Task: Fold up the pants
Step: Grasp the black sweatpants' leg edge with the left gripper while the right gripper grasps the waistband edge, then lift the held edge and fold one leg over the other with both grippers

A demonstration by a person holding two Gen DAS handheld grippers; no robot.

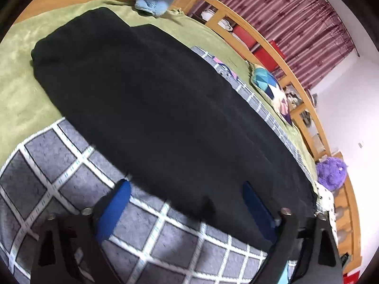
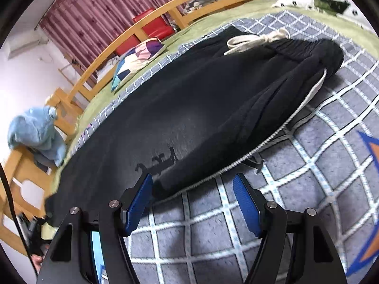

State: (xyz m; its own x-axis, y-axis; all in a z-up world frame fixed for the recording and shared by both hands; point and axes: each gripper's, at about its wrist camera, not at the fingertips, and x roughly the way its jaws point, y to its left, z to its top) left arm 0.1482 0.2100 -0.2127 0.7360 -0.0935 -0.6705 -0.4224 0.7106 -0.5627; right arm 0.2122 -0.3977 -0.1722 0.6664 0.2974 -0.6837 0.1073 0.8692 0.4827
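Both grippers at near edge of pants (image 2: 189, 99), nothing held.
Left gripper (image 1: 187, 203) wide, right gripper (image 2: 193, 196) narrower; I would pinch both layers at the hem before lifting.

Black gripper (image 2: 193, 203) frames, ribbed blue pads (image 2: 246, 207), silver screws.

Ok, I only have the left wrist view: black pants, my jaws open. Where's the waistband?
Observer: The right wrist view shows it. The waistband sits bunched at the far end of the pants.
Operator: Drawstring tucked in?
Observer: No, a cream drawstring lies loose on top, beside the waistband.
Operator: Right gripper holding anything?
Observer: No. The right gripper is open. The white-striped edge of the pants runs between its fingers, not pinched.
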